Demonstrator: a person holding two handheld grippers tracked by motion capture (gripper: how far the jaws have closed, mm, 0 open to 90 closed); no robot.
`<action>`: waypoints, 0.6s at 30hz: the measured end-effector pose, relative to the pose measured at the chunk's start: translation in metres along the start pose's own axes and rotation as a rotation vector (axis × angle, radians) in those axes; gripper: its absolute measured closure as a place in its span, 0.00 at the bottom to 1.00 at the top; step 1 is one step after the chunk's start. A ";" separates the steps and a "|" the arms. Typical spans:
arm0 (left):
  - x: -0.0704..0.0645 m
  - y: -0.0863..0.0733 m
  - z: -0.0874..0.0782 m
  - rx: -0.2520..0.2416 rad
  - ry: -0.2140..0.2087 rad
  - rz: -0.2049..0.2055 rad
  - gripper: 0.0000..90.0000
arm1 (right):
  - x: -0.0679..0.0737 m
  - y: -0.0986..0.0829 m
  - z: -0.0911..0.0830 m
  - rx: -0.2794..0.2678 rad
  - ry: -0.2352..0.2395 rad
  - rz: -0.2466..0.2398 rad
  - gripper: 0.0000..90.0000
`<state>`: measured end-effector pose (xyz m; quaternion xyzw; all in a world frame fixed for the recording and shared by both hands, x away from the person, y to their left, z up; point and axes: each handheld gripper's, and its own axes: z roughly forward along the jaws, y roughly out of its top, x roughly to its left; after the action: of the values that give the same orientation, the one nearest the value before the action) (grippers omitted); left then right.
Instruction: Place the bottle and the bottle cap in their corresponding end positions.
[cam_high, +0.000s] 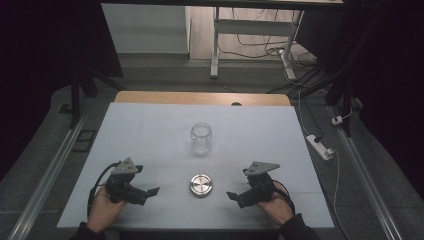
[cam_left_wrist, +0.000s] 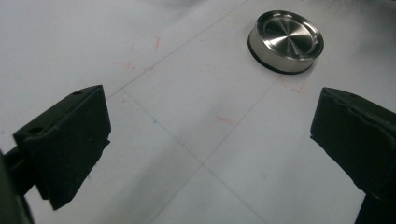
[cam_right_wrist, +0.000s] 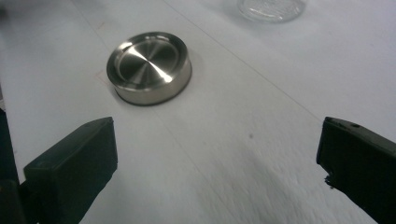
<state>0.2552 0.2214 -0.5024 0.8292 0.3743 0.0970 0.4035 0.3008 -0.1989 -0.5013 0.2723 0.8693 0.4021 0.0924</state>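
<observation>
The left gripper (cam_high: 150, 192) rests low over the near left part of the table (cam_high: 150, 130), held in the person's left hand (cam_high: 104, 212), its 2 jaws spread wide with nothing between them. In the left gripper view only bare white surface lies in the gap (cam_left_wrist: 210, 149). The right gripper (cam_high: 231, 196) sits at the near right, held by the right hand (cam_high: 275, 207), jaws likewise spread and empty (cam_right_wrist: 217, 158). Both point inward toward the lid (cam_high: 201, 184), a round steel disc that lies flat on the table between them, apart from each. In the left gripper view the lid (cam_left_wrist: 286, 41) is beyond the jaws; in the right gripper view it (cam_right_wrist: 149, 66) is also ahead. Farther off, behind the lid near the table's middle, stands the jar (cam_high: 200, 138), clear glass, upright, open at the top, well apart from both grippers.
</observation>
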 end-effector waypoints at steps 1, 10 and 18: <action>0.000 -0.002 -0.002 -0.002 0.001 -0.004 0.00 | -0.001 -0.002 -0.002 0.001 -0.004 0.007 0.00; 0.000 -0.019 -0.018 -0.020 0.018 -0.043 0.00 | -0.007 -0.018 -0.022 -0.004 -0.043 0.046 0.00; 0.002 -0.036 -0.032 -0.029 0.041 -0.087 0.00 | -0.012 -0.029 -0.037 -0.009 -0.075 0.082 0.00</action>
<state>0.2225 0.2562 -0.5085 0.8040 0.4169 0.1016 0.4117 0.2845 -0.2449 -0.4992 0.3222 0.8516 0.3987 0.1097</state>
